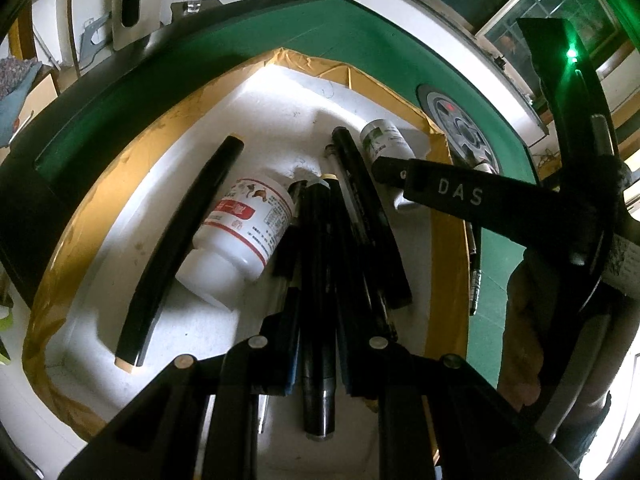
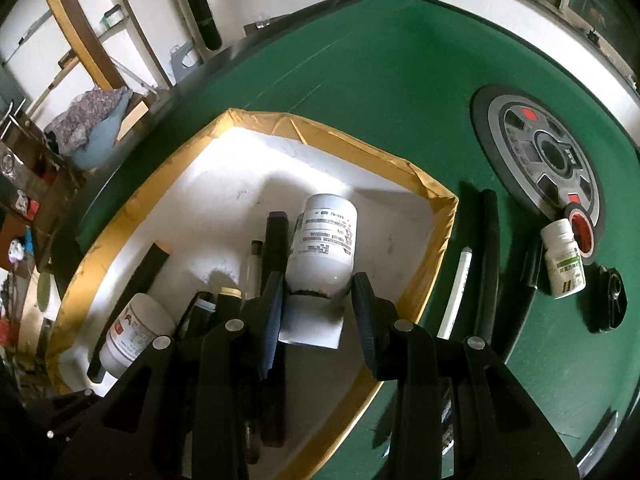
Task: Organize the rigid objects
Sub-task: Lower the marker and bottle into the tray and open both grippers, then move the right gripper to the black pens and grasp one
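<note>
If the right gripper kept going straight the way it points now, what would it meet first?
The right gripper already has the white bottle between its open fingers, so probably that bottle first; past it lies the box floor.

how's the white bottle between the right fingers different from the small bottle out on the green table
The white bottle sits between the right gripper fingers over the white tray; the small bottle stands free on the green table, outside the tray. The white bottle looks wider, with a black-and-red printed label; the small bottle's label is green. Both are white plastic bottles.
</note>
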